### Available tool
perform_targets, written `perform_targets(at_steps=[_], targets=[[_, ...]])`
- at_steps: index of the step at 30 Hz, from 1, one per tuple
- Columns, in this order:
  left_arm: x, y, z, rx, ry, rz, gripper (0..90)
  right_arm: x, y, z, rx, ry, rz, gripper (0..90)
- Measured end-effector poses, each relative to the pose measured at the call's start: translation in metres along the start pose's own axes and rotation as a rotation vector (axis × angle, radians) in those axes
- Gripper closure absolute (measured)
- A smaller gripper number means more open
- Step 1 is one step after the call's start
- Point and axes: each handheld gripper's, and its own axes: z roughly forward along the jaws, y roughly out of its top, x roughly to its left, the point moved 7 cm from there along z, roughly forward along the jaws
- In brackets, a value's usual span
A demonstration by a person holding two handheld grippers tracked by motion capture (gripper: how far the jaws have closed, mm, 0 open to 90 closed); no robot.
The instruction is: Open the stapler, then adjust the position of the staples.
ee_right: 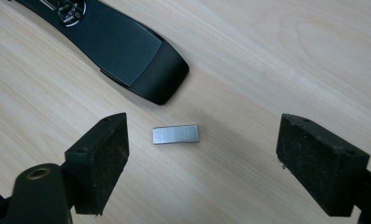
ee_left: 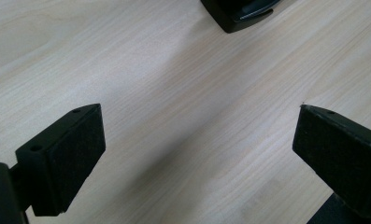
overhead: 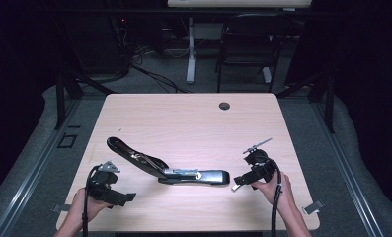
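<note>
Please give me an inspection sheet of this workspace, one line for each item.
Surface: pale wood-grain table with a round grommet hole near its far edge.
Job's things: long black stapler lying opened out at the centre; small silver strip of staples flat on the table, just off the stapler's end.
Clutter: nothing seen.
Grippers: left gripper open over bare wood; right gripper open, jaws either side of the staples, not touching them.
Cables: a black cable trails from each gripper towards the person.
Surroundings: dark room, grey floor, black chair and a white table leg beyond.
</note>
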Motion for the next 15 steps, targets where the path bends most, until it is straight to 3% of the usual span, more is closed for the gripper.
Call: perform_targets(at_steps=[8,10,15], targets=[[-0.002,0.000,0.001,0.008,-0.002,0.014,2.8,0.010,-0.005,0.016,0.083,-0.025,-0.005,23.6],[-0.003,0.001,0.001,0.007,-0.003,0.015,2.8,0.014,-0.006,0.020,0.086,-0.002,0.012,23.6],[-0.003,0.001,0.002,0.013,-0.003,0.020,2.8,0.015,-0.005,0.029,0.114,-0.045,0.040,25.8]])
